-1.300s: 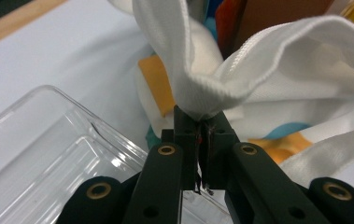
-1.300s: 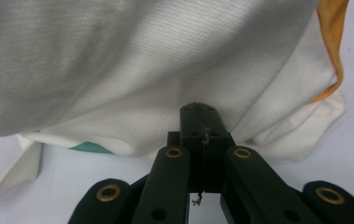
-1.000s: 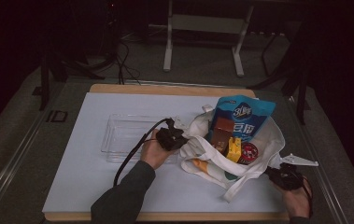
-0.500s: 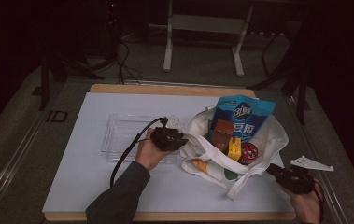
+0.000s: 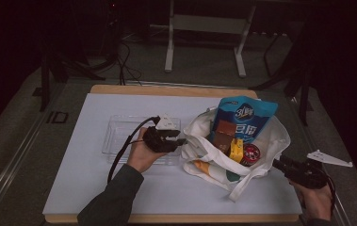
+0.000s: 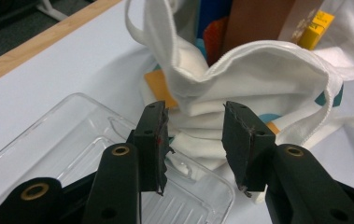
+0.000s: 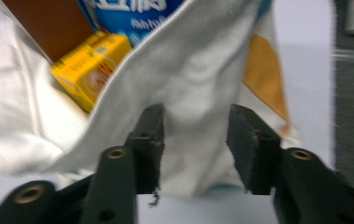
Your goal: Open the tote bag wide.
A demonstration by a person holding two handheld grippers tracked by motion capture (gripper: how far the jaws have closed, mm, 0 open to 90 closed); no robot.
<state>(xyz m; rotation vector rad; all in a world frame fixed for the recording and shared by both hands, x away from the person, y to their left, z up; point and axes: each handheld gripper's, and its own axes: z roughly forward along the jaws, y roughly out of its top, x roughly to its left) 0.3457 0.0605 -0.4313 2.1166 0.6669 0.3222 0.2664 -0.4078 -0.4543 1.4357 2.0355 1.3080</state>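
Now the white tote bag (image 5: 242,155) is lying between the left gripper (image 5: 182,140) and right gripper (image 5: 276,163), both having just been opening, gaping empty. It is holding a blue pouch (image 5: 244,117), brown box (image 5: 224,132) and yellow carton (image 5: 235,149).

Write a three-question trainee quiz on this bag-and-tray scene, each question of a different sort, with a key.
1. True or false: the left gripper is clamped on the white cloth tote bag.
2. Which lies left of the bag in the high view? A) a clear plastic tray B) a metal bowl C) a red cup
3. Fill in: the tall blue snack pouch stands inside the ____.

Key: 1 false, its jaws stand apart with the bag's cloth just beyond them, having just been opening. 2 A. 3 bag, beside a small yellow box and a brown carton.
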